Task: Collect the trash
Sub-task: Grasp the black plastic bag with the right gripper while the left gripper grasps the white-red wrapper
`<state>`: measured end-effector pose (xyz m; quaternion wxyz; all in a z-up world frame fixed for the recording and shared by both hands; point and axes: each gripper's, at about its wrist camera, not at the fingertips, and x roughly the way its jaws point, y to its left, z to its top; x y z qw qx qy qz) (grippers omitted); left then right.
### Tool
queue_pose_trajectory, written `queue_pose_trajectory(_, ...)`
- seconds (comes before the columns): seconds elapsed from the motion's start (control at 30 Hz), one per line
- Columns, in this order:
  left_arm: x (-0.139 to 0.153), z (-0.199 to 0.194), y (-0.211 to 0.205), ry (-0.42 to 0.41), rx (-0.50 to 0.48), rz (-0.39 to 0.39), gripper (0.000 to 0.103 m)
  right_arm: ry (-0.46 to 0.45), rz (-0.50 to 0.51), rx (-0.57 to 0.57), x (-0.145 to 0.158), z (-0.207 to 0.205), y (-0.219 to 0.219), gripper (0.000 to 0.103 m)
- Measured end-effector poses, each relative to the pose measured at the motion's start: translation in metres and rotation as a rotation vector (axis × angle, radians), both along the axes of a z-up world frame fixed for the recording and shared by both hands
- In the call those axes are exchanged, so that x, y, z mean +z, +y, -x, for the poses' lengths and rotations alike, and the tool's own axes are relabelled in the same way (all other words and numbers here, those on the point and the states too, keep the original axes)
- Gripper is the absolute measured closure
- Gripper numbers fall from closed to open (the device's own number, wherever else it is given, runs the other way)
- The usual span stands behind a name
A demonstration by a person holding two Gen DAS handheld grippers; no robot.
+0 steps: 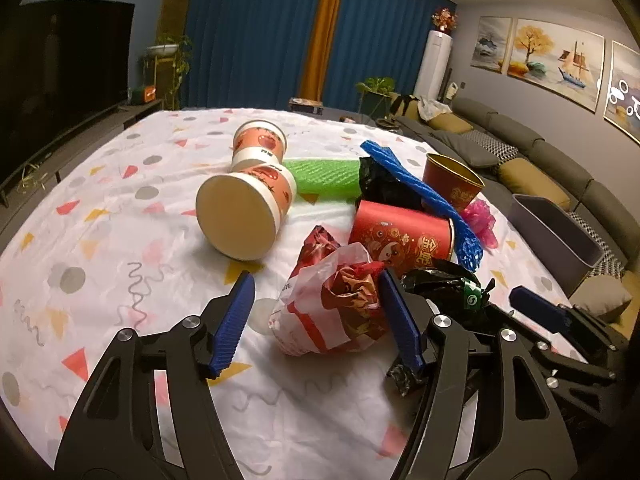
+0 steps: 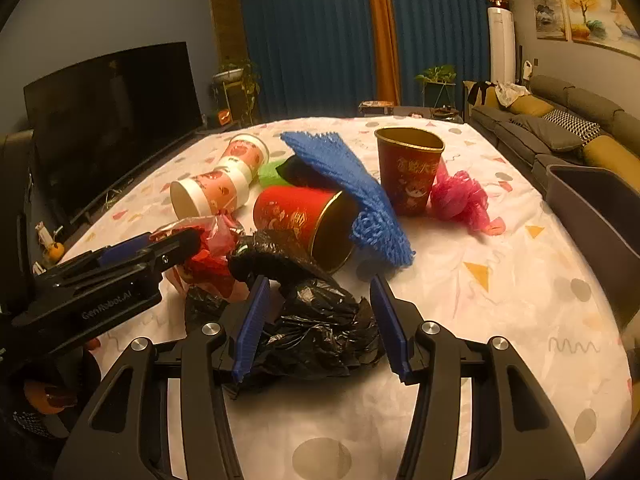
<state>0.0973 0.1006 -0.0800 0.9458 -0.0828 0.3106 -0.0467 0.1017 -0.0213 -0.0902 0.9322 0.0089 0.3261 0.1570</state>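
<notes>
Between the spread fingers of the left gripper [image 1: 316,308] sits a crumpled red-and-white wrapper [image 1: 332,304], near the right pad and apart from the left one. Bare desk [image 1: 120,280] lies open left of those fingers. Rightward, the right gripper [image 2: 320,320] stands wide around a black plastic bag [image 2: 316,324]. Beyond its right finger, patterned cloth runs to the grey bin [image 2: 592,220].

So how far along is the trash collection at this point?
Nothing looks collected yet; the grey bin shows no trash inside. Left gripper is open around the red-and-white wrapper, right gripper open around the black bag. Left on the table: paper cups, red cups, blue net, green foam, pink wrapper.
</notes>
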Motion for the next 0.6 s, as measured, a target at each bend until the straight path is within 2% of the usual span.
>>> queue_pose_trajectory(0.2, -0.002, 0.002, -0.002, 0.011, -0.027, 0.003, 0.040, 0.029, 0.008, 0.007, -0.005, -0.005, 0.003, 0.050)
queue_pose_trajectory(0.37, -0.004, 0.002, -0.003, 0.022, -0.049, 0.006, 0.049, 0.066, 0.020, 0.010, -0.010, -0.010, 0.004, 0.050)
queue_pose_trajectory(0.43, -0.005, 0.002, -0.004, 0.027, -0.055, 0.009, 0.056, 0.075, 0.024, 0.010, -0.011, -0.012, 0.004, 0.054)
queue_pose_trajectory(0.6, -0.006, 0.003, -0.003, 0.034, -0.061, 0.011, 0.059, 0.076, 0.038, 0.015, -0.012, -0.012, 0.006, 0.070)
